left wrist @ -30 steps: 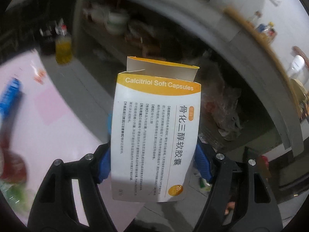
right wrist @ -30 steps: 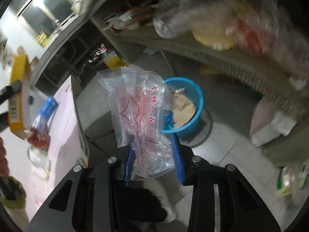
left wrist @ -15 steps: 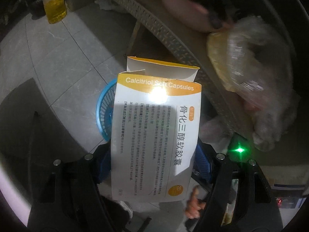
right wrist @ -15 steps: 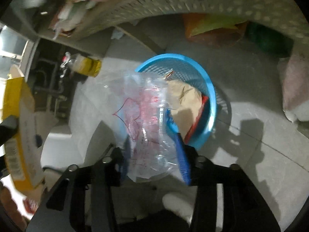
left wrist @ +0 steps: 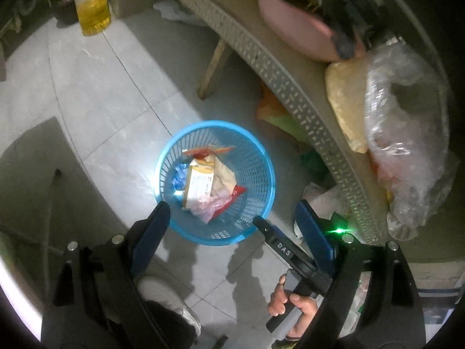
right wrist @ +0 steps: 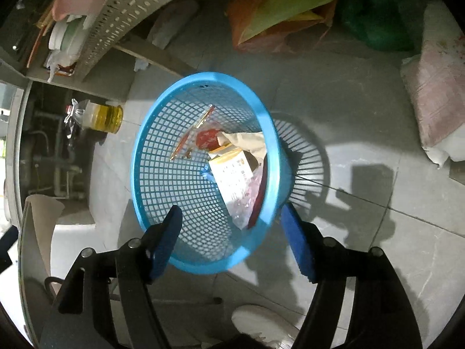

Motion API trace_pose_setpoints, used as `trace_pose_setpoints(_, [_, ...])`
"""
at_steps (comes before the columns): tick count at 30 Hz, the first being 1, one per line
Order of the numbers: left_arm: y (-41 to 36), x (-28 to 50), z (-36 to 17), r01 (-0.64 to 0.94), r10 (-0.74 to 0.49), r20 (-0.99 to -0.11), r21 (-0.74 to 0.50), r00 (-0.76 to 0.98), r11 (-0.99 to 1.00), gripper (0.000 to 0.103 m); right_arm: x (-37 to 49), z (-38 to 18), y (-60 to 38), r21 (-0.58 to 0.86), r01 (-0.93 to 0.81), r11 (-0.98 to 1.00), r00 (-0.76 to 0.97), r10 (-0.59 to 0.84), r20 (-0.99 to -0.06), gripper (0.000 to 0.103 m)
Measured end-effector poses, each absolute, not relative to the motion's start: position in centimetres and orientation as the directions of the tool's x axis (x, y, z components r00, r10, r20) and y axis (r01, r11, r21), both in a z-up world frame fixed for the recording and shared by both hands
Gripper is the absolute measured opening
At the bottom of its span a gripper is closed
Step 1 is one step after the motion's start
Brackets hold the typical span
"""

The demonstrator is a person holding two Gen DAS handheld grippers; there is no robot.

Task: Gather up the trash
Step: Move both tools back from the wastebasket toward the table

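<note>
Left of the blue basket point(left wrist: 263, 171) a bottle of yellow oil point(left wrist: 92, 11) stands on the grey floor point(left wrist: 96, 87). Both tongs hang over the basket with blue fingers wide apart and nothing between them: the left tongs point(left wrist: 235, 226) and the right tongs point(right wrist: 232, 229). Inside the basket lie the medicine box point(right wrist: 232, 174), a clear wrapper point(right wrist: 250, 195) beside it and other scraps. Right of the basket stands a perforated shelf point(left wrist: 293, 87) with a plastic bag point(left wrist: 407, 133).
</note>
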State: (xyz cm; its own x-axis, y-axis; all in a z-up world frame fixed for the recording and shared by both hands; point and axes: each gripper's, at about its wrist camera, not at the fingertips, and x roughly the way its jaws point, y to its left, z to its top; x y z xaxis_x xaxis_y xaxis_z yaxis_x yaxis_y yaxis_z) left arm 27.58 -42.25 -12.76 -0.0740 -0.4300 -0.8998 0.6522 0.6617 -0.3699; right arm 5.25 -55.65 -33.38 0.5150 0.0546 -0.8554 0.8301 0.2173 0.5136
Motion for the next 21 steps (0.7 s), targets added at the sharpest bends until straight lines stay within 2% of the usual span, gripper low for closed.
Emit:
trace_pose_setpoints(6, [-38.6, 25.3, -6.8, 0.688, -0.506, -0.862, -0.370, -0.005, 0.624, 0.084, 3.5, -29.6, -52.7, 0.498, 0.804, 0.325, 0.521, 0.019, -0.854, 0.069])
trace_pose_setpoints(11, [-32.5, 21.2, 0.5, 0.776, -0.624, -0.766, -0.296, 0.156, 0.557, 0.084, 1.6, -23.7, -49.0, 0.433, 0.763, 0.479, 0.511, -0.037, -0.859, 0.070])
trace_pose_setpoints(17, [-22.9, 16.3, 6.4, 0.813, -0.696, -0.677, -0.253, 0.239, 0.524, 0.085, -1.2, -16.4, -45.2, 0.393, 0.708, 0.586, 0.535, -0.082, -0.841, 0.080])
trace_pose_setpoints(21, [-13.5, 13.7, 8.8, 0.808, -0.716, -0.610, -0.203, 0.338, 0.554, 0.087, -3.2, -11.9, -43.4, 0.390, 0.683, 0.617, 0.555, -0.091, -0.827, 0.080])
